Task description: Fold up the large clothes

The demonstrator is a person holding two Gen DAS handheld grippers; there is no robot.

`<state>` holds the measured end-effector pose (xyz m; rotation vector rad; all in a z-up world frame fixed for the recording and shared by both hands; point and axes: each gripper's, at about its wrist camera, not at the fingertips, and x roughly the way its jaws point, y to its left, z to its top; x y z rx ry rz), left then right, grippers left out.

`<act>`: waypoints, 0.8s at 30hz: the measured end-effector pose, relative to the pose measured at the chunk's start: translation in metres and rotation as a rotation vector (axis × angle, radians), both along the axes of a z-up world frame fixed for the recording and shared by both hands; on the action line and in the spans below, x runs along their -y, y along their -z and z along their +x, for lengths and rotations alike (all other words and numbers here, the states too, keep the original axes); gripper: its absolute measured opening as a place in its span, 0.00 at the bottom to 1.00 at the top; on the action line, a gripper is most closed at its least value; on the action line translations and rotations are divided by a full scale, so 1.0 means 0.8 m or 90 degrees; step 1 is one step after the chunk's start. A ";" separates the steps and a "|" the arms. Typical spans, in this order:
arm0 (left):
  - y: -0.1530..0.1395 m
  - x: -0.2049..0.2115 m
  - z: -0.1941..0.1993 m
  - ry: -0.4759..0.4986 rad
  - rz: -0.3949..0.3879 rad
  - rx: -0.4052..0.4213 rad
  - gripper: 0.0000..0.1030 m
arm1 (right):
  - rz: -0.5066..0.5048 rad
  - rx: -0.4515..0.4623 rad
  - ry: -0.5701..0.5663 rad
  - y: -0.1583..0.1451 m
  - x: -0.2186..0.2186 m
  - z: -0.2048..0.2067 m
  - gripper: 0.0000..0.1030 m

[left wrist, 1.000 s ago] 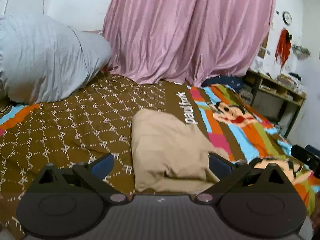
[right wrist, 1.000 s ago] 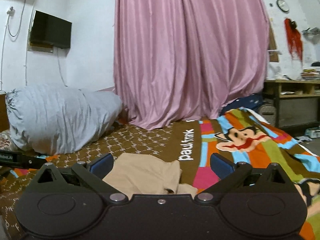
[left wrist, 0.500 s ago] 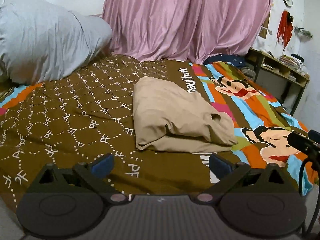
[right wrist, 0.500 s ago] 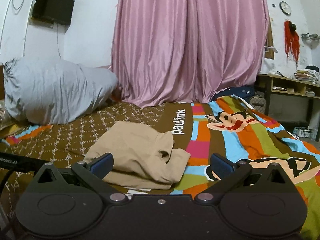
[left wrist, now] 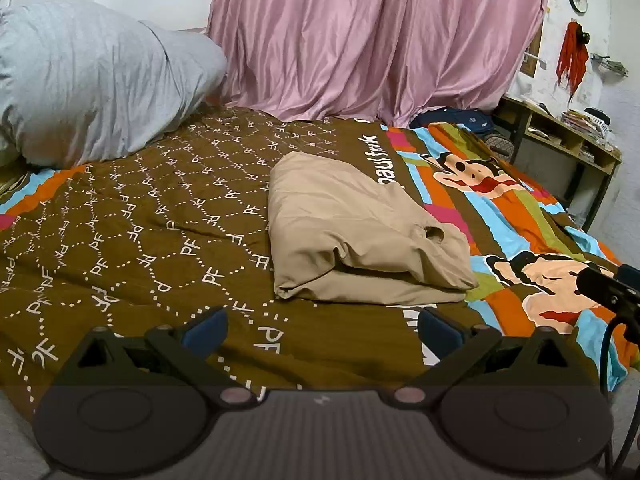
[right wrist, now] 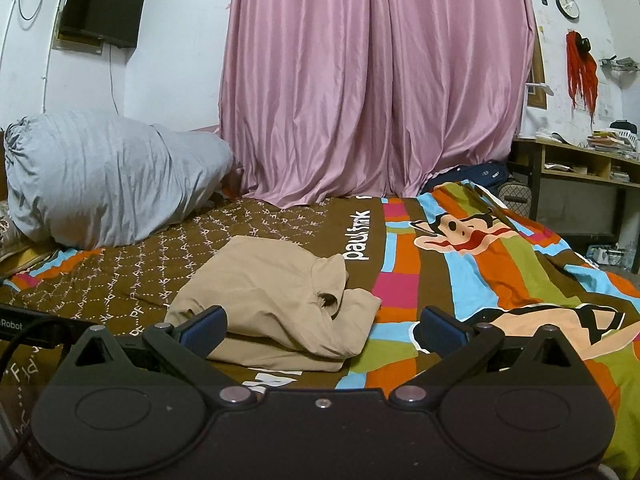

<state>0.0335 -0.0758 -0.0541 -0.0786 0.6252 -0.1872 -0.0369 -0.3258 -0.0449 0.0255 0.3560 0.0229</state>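
A tan garment [left wrist: 352, 232] lies folded into a thick bundle on the patterned bedspread [left wrist: 132, 236]; it also shows in the right wrist view [right wrist: 276, 300]. My left gripper [left wrist: 322, 326] is open and empty, hovering near the bed's front edge, short of the bundle. My right gripper [right wrist: 322, 326] is open and empty, just in front of the bundle's near edge. The right gripper's body shows at the right edge of the left wrist view [left wrist: 608, 286].
A large grey pillow [left wrist: 92, 80] lies at the back left of the bed. Pink curtains [right wrist: 376, 80] hang behind. A wooden shelf unit [right wrist: 580, 184] stands at the right, and a wall TV [right wrist: 100, 26] at upper left.
Both grippers have pulled back and up from the folded garment, which now lies farther ahead in both views. Both stay open and empty.
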 end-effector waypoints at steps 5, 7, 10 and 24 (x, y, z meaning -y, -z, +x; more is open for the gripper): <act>0.000 -0.001 0.000 0.002 -0.001 -0.001 1.00 | 0.000 0.001 -0.001 0.001 0.001 0.000 0.99; 0.000 -0.001 0.000 0.001 0.000 -0.002 1.00 | 0.000 0.000 -0.001 0.000 0.001 0.000 0.99; 0.000 -0.002 0.000 0.001 0.002 -0.003 0.99 | 0.001 -0.001 -0.001 0.001 0.001 0.000 0.99; 0.000 -0.002 0.000 0.001 0.002 -0.003 0.99 | 0.003 -0.003 0.000 0.004 0.001 0.000 0.99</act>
